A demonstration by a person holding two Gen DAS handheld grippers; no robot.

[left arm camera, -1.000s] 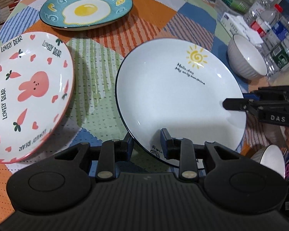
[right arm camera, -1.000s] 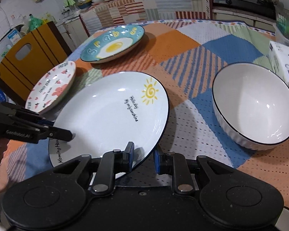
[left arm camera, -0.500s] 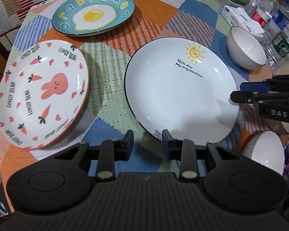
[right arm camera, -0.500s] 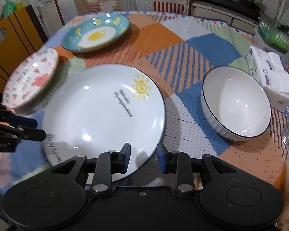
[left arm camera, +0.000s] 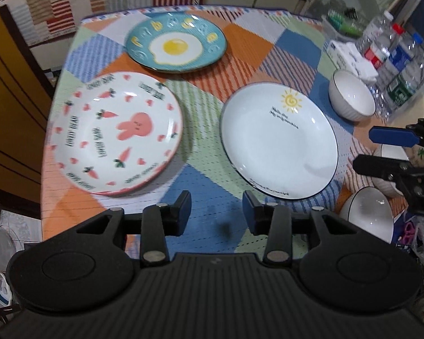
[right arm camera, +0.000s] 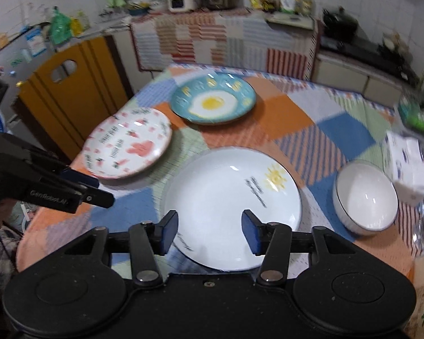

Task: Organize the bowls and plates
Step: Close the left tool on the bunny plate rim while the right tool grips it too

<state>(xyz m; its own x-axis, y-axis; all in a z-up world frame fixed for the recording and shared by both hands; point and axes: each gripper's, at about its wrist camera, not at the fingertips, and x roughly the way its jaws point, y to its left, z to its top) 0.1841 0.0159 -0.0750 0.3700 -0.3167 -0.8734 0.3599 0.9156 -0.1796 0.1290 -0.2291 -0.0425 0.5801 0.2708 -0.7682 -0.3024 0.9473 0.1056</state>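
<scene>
Both sets of jaws were seen spread wide with nothing held between them. The left gripper was held above the patchwork cloth at the bench's near edge, clear of every dish. The right gripper was hung over the near rim of the sun plate, not touching it as far as could be told.

From the left wrist view, the sun plate was parked at about 1 o'clock, flat on the bench. The bunny plate was sat at 11 o'clock, well apart from it. The egg plate was found further back, around 12 o'clock, just behind the bunny plate. A white bowl was placed at 2 o'clock, just beyond the sun plate, and another bowl was spotted at 3 o'clock by the bench edge. Water bottles and a tissue pack were crowded at the far right.
</scene>
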